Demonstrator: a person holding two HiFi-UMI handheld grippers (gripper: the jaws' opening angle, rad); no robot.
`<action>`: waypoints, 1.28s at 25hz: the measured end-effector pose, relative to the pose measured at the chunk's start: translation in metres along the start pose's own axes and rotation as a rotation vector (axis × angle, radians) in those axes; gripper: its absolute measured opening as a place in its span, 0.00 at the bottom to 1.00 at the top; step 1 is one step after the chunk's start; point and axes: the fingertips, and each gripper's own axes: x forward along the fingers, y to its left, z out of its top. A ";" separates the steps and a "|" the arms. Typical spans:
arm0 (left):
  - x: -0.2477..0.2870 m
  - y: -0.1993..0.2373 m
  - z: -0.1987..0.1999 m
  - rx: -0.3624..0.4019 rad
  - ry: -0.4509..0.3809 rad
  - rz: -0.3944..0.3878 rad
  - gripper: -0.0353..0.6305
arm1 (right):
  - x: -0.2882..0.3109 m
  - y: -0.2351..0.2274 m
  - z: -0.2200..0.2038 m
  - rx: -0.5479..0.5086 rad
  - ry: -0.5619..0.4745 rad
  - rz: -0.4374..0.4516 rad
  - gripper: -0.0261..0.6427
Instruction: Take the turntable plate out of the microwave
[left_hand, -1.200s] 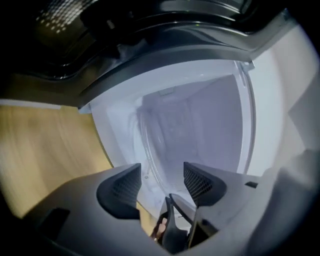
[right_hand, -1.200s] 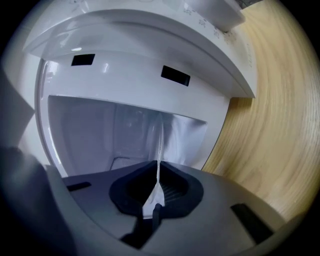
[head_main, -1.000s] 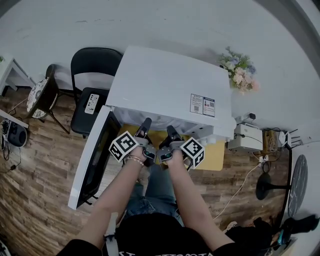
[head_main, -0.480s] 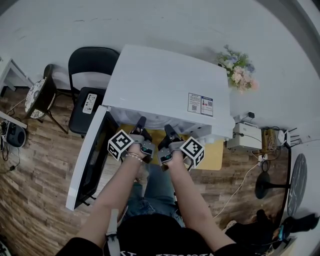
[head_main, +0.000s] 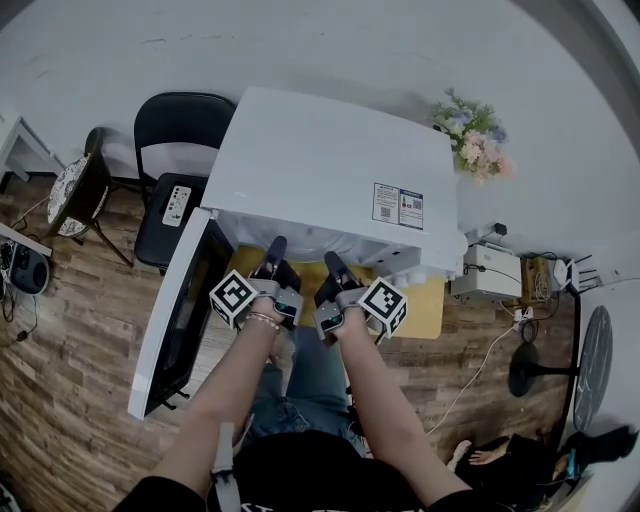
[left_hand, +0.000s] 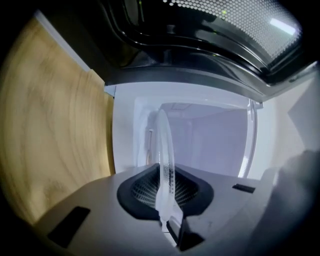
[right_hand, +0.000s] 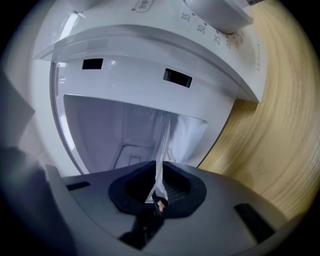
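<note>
The white microwave (head_main: 330, 170) stands on a yellow table (head_main: 432, 310) with its door (head_main: 172, 325) swung open to the left. Both grippers reach level into its cavity, side by side. The clear glass turntable plate (left_hand: 163, 145) shows edge-on in the left gripper view. My left gripper (left_hand: 165, 200) is closing, and its pads hold the plate's rim. In the right gripper view the plate (right_hand: 164, 142) is again edge-on, and my right gripper (right_hand: 157, 186) pinches its rim while its jaws ease open slightly. From the head view, the left gripper (head_main: 273, 246) and right gripper (head_main: 330, 262) enter the opening, and the plate is hidden.
A black chair (head_main: 188, 140) with a remote (head_main: 178, 206) on its seat stands left of the microwave, behind the open door. Flowers (head_main: 470, 135) and a white device (head_main: 490, 275) with cables are at the right. The control panel (right_hand: 220, 30) is close to my right gripper.
Both grippers have shifted a little to the left at the microwave's mouth, and the left one has rolled slightly. The door stays open.
</note>
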 end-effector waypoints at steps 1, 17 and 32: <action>-0.002 0.000 0.000 0.004 0.004 0.001 0.12 | 0.000 -0.001 0.000 0.000 0.004 0.004 0.11; -0.050 -0.009 -0.018 0.024 0.095 -0.022 0.12 | -0.008 -0.005 -0.006 0.012 -0.026 0.078 0.24; -0.096 -0.021 -0.035 0.016 0.219 -0.095 0.12 | -0.026 0.002 -0.020 -0.005 0.036 0.202 0.11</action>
